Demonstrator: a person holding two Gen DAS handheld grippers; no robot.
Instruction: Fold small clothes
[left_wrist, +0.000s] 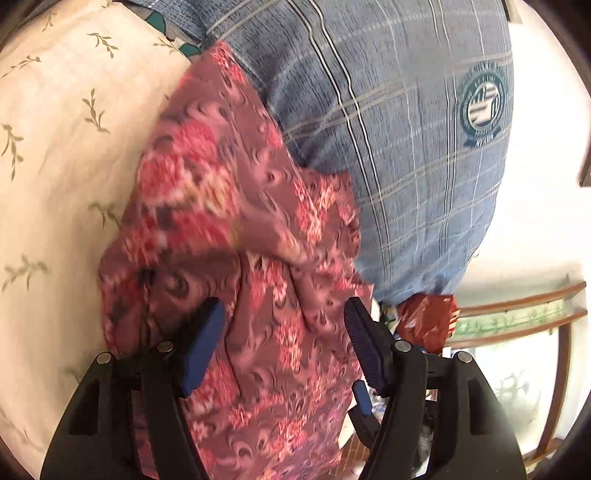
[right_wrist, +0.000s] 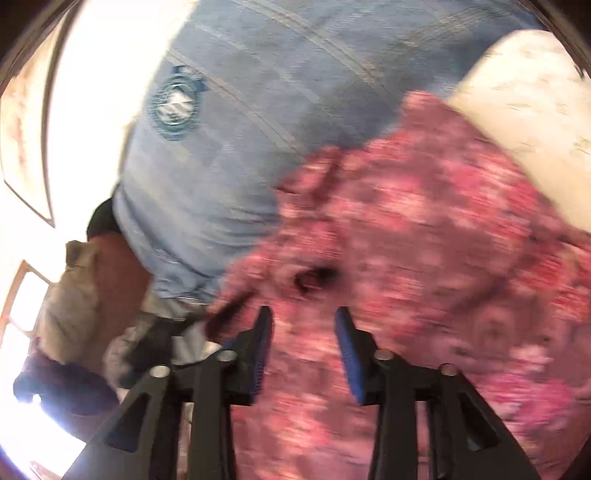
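A pink and mauve floral garment (left_wrist: 236, 229) lies crumpled on a cream leaf-print sheet (left_wrist: 55, 155). It also fills the right wrist view (right_wrist: 424, 258), blurred by motion. My left gripper (left_wrist: 284, 314) is open, its blue pads (left_wrist: 205, 343) spread wide over the garment's lower part, nothing between them gripped. My right gripper (right_wrist: 303, 321) is open too, its blue pads (right_wrist: 347, 354) apart just above the floral cloth.
The person's blue plaid shirt with a round teal badge (left_wrist: 484, 107) is close behind the garment and also shows in the right wrist view (right_wrist: 207, 129). A red bag (left_wrist: 428, 321) and wooden window frames (left_wrist: 524, 306) are at the right. A clothes heap (right_wrist: 74, 314) lies left.
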